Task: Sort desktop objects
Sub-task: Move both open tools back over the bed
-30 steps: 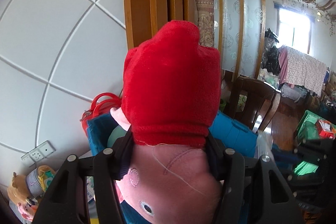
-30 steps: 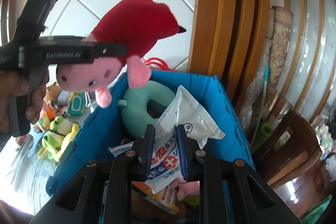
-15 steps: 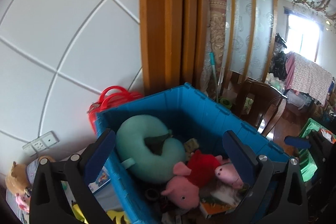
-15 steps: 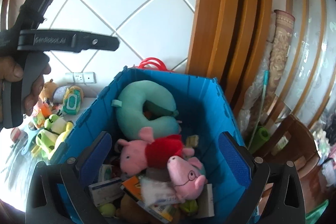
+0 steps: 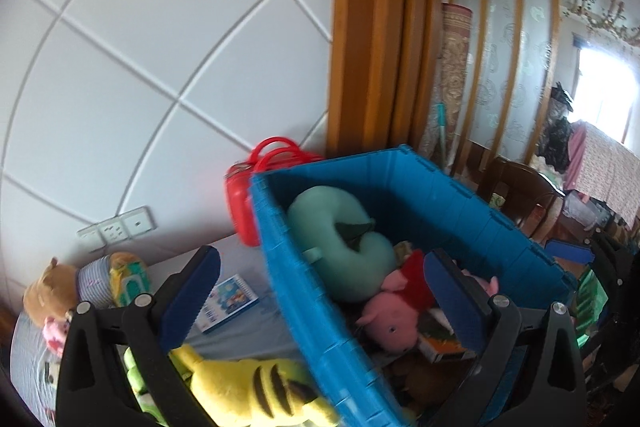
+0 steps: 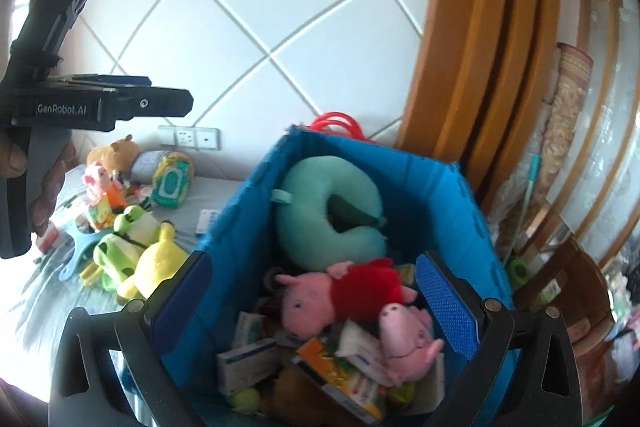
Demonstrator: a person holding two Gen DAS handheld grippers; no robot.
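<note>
Now that both the left gripper and right gripper have let go, jaws wide apart and empty, the red-dressed pink pig plush lies in the blue plastic crate between the right jaws, so the yellow striped plush on the tabletop below the left jaws is probably next.

left gripper: black, "GenRobot.AI" lettering, silver screw | right gripper: black frame, blue textured pads

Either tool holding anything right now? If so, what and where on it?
Nothing is held. The left tool and the right tool both stand open and empty over the blue plastic crate; the pink pig plush in a red dress lies loose inside.
</note>
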